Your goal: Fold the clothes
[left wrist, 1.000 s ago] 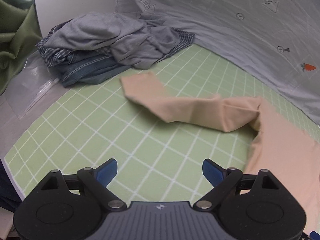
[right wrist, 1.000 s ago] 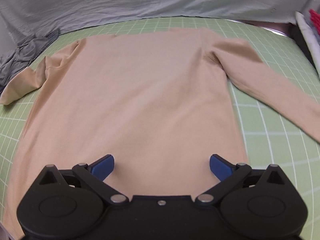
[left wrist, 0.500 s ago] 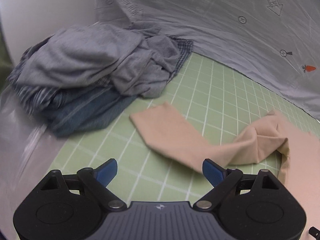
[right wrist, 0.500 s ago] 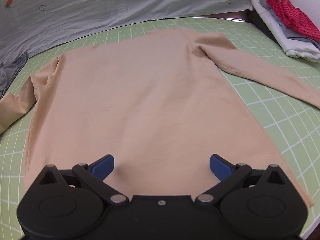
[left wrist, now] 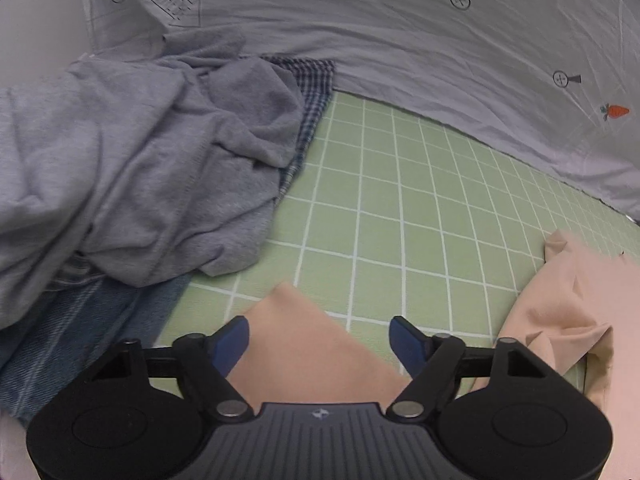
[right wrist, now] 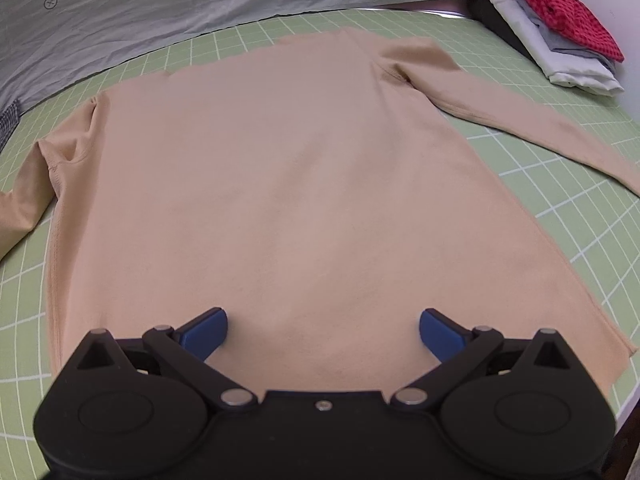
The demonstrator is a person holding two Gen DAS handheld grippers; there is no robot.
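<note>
A beige long-sleeved top [right wrist: 288, 184] lies flat on the green grid mat [right wrist: 568, 208], both sleeves spread out. My right gripper [right wrist: 323, 330] is open, just over the middle of the hem, holding nothing. My left gripper [left wrist: 320, 340] is open, its fingers on either side of the left sleeve's cuff end [left wrist: 308, 344], low over the mat [left wrist: 400, 220]. The bunched shoulder of the top [left wrist: 568, 312] shows at the right of the left wrist view.
A heap of grey and blue clothes [left wrist: 132, 176] lies close to the left of the cuff. A grey printed sheet [left wrist: 400, 48] covers the back. Folded clothes with a red item on top [right wrist: 560, 28] are stacked at the far right corner.
My left gripper has moved forward and down to the sleeve cuff, which now lies between its fingers. My right gripper has shifted a little, still over the hem. Both stay open.
</note>
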